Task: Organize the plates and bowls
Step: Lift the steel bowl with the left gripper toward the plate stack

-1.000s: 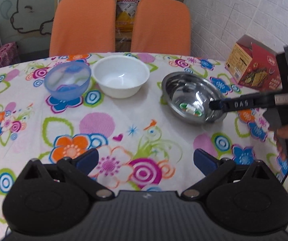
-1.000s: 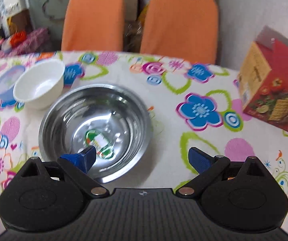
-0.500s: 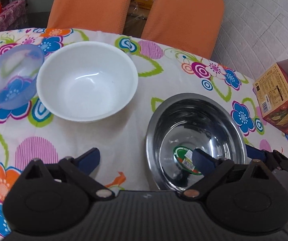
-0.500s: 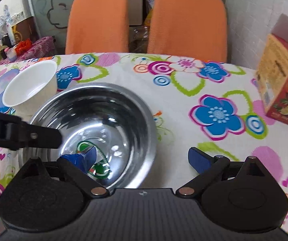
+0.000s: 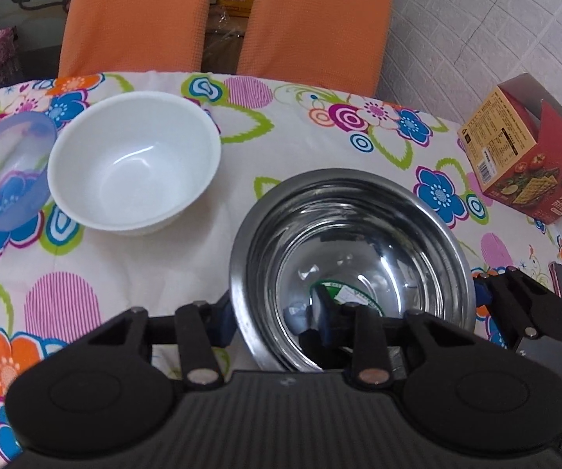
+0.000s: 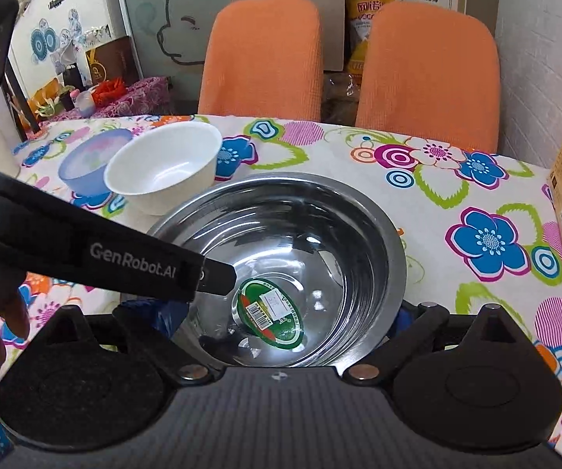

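Floral tablecloth (image 5: pixel 210 242) carries your steel bowl (image 5: pixel 353 258) at 5 o'clock of the white bowl (image 5: pixel 136 164), your left gripper (image 5: pixel 277 316) pinching its near-left rim, your right gripper (image 6: pixel 284 316) spread wide around it.

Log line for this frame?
left tool astride steel bowl rim, grip unclear | right tool open at bowl | white bowl, blue bowl on table

Steel bowl (image 6: pixel 281 242) upright, green sticker inside, white bowl (image 5: pixel 134 166) beside it, translucent blue bowl (image 5: pixel 5 179) at far left
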### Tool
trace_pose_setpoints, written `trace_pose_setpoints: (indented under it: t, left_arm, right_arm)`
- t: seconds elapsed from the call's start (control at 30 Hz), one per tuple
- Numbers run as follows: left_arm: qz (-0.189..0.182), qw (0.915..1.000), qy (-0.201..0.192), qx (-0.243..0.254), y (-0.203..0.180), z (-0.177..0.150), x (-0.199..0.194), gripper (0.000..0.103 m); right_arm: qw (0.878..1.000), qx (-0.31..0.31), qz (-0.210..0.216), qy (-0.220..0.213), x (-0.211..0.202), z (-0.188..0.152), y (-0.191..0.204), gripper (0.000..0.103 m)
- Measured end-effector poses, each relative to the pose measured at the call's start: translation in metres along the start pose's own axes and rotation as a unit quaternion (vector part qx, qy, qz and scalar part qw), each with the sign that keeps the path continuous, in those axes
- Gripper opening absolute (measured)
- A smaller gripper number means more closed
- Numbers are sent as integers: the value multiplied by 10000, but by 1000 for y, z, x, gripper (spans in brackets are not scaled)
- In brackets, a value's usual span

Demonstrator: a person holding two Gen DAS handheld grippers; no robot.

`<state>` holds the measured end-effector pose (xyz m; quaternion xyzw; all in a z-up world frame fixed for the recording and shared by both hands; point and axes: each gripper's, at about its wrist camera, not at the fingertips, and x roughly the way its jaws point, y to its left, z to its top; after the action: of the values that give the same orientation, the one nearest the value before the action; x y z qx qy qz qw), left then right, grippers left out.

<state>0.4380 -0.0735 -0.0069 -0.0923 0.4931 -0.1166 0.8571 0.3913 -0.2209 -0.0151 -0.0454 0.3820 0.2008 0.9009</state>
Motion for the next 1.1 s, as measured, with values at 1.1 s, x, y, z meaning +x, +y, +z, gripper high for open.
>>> trace_pose_setpoints:
  t: [1.1]
  left_arm:
    - [-153,9961,-70,868,15,-183,-101,30]
  right_arm:
    - [9973,593,-288,-308,-112,-146,116,87]
